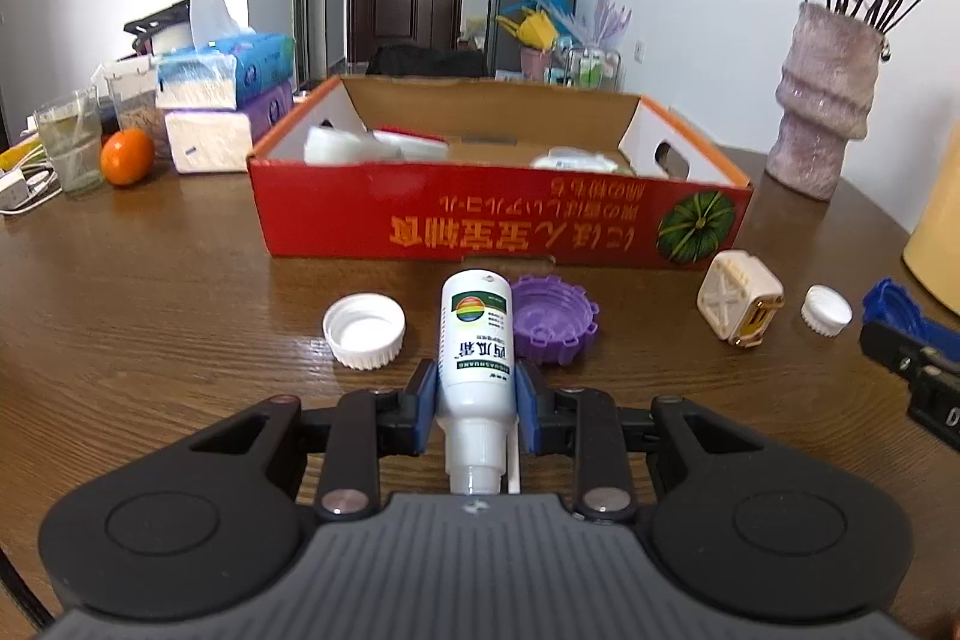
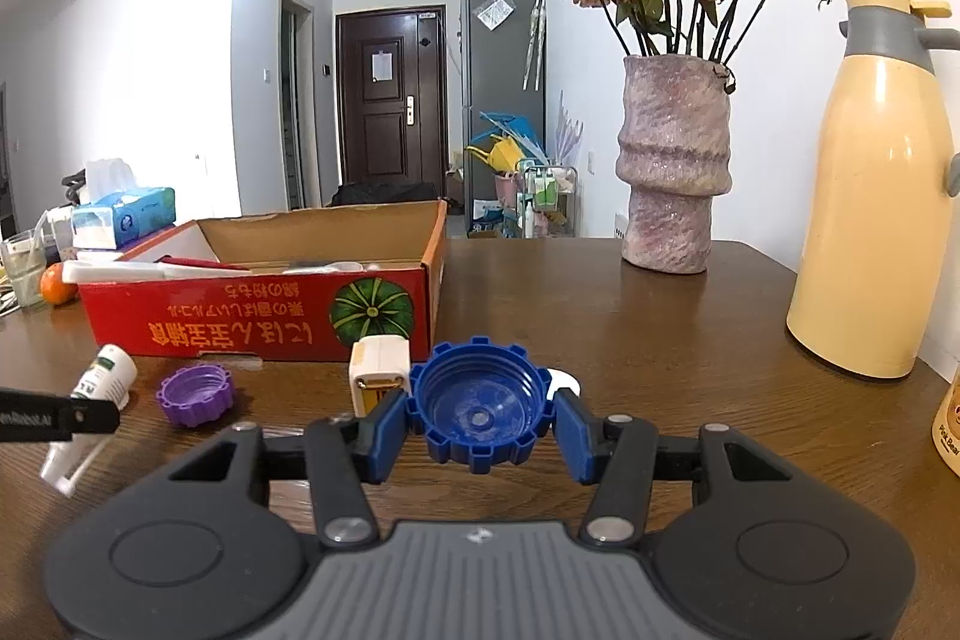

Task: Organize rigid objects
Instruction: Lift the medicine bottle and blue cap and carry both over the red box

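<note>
Left tongs (image 1: 475,403) clamped on white bottle (image 1: 476,340), nozzle toward camera, above desk (image 1: 180,292); right tongs (image 2: 480,424) pinching blue cap (image 2: 478,403); purple cap (image 1: 555,319), white cap (image 1: 363,331) just beside bottle, red box (image 1: 498,220) behind, its contents half hidden.

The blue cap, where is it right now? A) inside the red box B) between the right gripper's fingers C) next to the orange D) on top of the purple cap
B: the blue cap sits pinched between the right gripper and its blue pads, in front of the red box.
</note>
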A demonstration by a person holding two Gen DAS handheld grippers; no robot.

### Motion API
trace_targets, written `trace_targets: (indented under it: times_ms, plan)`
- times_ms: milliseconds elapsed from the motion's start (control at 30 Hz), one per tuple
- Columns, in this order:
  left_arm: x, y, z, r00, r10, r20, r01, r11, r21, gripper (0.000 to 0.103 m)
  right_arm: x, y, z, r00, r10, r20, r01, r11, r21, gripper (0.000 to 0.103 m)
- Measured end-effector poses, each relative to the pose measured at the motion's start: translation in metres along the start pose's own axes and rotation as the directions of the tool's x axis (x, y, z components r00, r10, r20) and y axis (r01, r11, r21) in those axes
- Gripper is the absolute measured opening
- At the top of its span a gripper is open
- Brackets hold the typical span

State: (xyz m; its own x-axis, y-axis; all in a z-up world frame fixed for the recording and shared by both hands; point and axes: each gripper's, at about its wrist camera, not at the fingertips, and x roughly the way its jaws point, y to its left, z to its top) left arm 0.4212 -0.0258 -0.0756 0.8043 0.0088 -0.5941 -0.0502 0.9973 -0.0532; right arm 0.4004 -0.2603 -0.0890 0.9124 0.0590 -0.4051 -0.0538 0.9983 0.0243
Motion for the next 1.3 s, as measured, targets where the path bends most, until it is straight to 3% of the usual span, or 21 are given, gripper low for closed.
trace_targets:
  times_ms: [433,733,1300]
  plan:
    - [-0.038,0.007,0.005,0.995,-0.045,0.084,0.046,0.999,-0.004,0.028,-0.021,0.029,-0.003,0.998,0.041,0.045,-0.041,0.999,0.005,0.051]
    - [-0.058,0.017,0.015,0.991,-0.056,0.123,0.057,0.998,-0.001,0.028,-0.034,0.059,0.013,0.990,0.089,0.109,-0.088,0.996,-0.014,0.051]
    - [-0.053,0.029,0.060,0.981,-0.045,0.190,0.055,0.997,-0.049,0.028,-0.019,0.101,0.051,0.977,0.112,0.179,-0.110,0.994,-0.022,0.051]
